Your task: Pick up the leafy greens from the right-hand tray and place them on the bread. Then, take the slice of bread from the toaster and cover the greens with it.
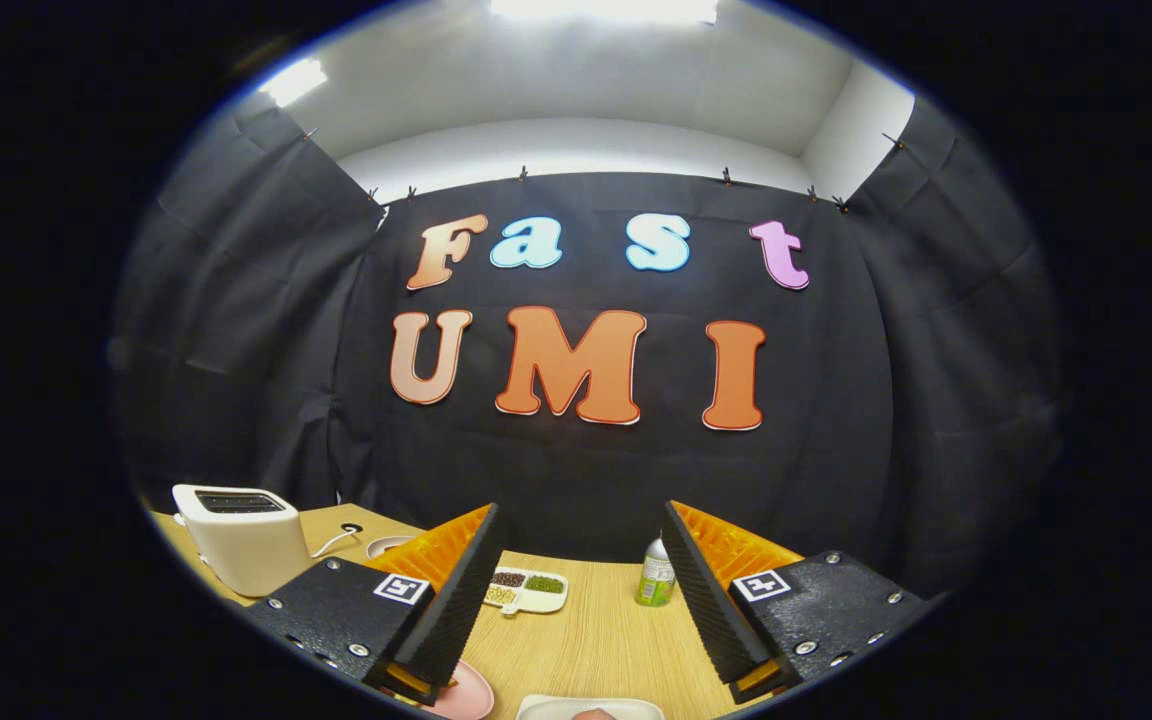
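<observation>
My gripper (581, 560) is open, held above the wooden table (596, 640), with nothing between its fingers. A cream toaster (241, 535) stands beyond the left finger on the table's far left; its slots face up and I cannot tell whether bread is in them. Close under the fingers, the rim of a white tray (591, 708) peeks in between them. A pink plate (466, 695) edge lies just right of the left finger's base. Bread and leafy greens are hidden from here.
A small white divided dish (528, 590) with dark, green and pale beans sits ahead between the fingers. A small green-and-white bottle (655, 575) stands by the right finger. A white cable (336, 540) and a round white object (386, 545) lie behind the toaster.
</observation>
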The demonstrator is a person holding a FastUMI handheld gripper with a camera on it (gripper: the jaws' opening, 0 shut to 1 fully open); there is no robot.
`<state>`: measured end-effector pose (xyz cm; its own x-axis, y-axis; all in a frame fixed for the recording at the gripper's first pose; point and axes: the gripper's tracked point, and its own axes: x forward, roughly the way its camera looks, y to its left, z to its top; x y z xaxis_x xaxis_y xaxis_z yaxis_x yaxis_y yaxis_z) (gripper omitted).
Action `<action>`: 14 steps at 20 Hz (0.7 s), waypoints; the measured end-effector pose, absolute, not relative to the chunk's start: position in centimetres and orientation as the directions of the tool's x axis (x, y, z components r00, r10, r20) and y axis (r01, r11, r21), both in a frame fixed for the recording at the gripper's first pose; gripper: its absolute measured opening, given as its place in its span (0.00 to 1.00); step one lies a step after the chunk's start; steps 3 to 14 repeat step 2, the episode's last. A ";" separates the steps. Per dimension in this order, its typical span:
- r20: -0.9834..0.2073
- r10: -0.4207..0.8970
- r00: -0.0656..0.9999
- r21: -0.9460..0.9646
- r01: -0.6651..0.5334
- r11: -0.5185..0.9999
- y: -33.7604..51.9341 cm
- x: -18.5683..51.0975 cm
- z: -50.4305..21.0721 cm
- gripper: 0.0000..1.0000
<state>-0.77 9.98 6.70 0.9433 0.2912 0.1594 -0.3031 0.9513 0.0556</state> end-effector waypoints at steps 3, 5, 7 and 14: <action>0.145 0.289 0.946 0.058 -0.299 0.952 9.9 -0.6 6.4 0.94; 0.145 0.289 0.946 0.058 -0.299 0.952 9.9 -0.6 6.4 0.94; 0.145 0.289 0.946 0.058 -0.299 0.952 9.9 -0.6 6.4 0.94; 0.145 0.289 0.946 0.058 -0.299 0.952 9.9 -0.6 6.4 0.94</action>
